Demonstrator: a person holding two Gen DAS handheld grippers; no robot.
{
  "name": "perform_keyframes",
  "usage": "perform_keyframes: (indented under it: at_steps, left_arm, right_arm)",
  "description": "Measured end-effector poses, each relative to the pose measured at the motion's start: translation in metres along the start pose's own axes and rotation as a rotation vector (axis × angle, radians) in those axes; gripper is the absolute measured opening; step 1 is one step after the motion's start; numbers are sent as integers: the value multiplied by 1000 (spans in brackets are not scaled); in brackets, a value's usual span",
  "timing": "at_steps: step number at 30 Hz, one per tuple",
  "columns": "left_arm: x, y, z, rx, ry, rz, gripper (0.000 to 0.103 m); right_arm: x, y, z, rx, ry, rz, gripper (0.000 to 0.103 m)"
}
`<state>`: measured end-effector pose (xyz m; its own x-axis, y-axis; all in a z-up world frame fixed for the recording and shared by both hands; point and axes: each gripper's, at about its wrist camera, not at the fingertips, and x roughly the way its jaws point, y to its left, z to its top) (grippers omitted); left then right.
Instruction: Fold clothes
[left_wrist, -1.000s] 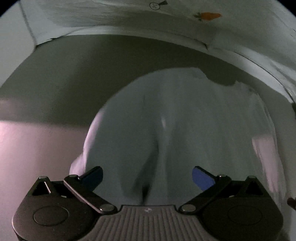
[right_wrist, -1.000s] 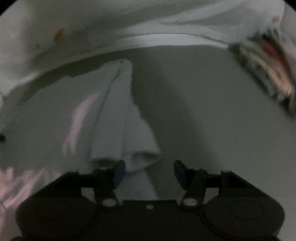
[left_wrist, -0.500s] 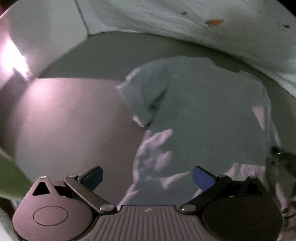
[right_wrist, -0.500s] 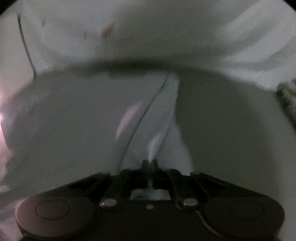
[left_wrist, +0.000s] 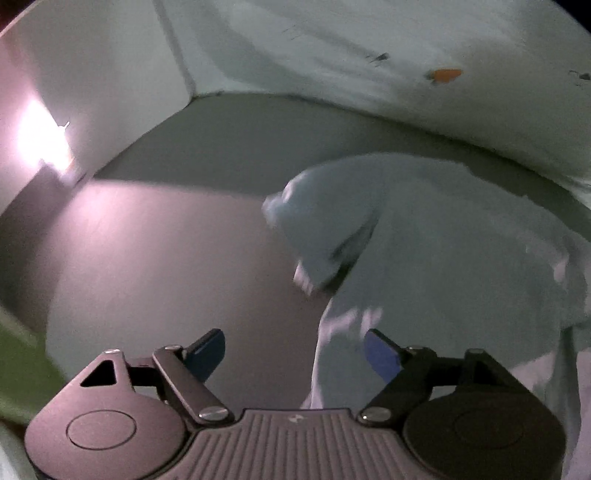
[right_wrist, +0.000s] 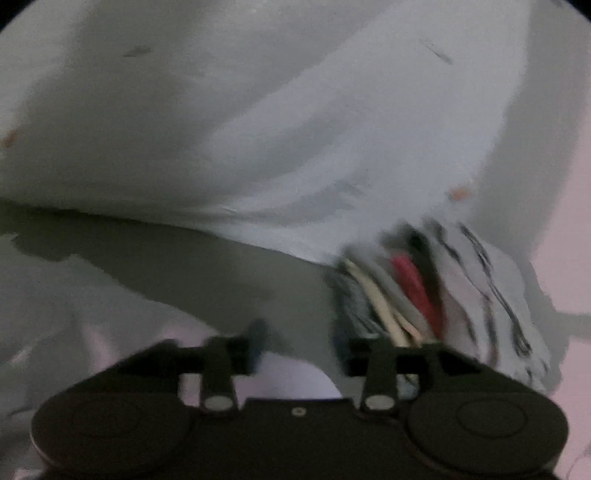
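The pale shirt (left_wrist: 443, 258) lies crumpled on the grey table (left_wrist: 166, 258), its far side close to the back edge, where a white printed sheet (left_wrist: 369, 55) hangs behind. One sleeve (left_wrist: 314, 229) is doubled over and points toward the bare middle of the table, likely a first fold toward the body of the shirt. The near hem trails down to the table's front edge.

The left gripper (left_wrist: 293, 350) hovers over that near hem with its jaws narrowing; the blue right pad sits over the cloth edge, but nothing looks pinched. My guess is it is lining up to take the hem for the next fold.

The right gripper (right_wrist: 301, 343) is blurred, its jaws widening with nothing between them, aimed toward the pile of clothes (right_wrist: 424, 295) stacked along the back edge against the sheet.
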<state>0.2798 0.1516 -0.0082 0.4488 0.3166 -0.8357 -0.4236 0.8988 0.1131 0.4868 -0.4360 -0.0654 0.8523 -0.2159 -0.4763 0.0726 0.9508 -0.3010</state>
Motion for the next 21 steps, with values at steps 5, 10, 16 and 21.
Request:
perform_keyframes:
  at_steps: [5,10,16,21]
  left_arm:
    - [64,-18,87,163,-86,-90,77]
    - [155,-68,184,343,-185,-203,78]
    - [242,-157,238,610,-147,-406,78]
    - [276,-200,232,810,-124,-416,98]
  right_arm:
    - [8,68,19,-32,9,187,52]
    - [81,128,51,-50,13,327,51]
    - [161,176,74,-136,87,469,52]
    - [194,183,71,-188,129,544,72]
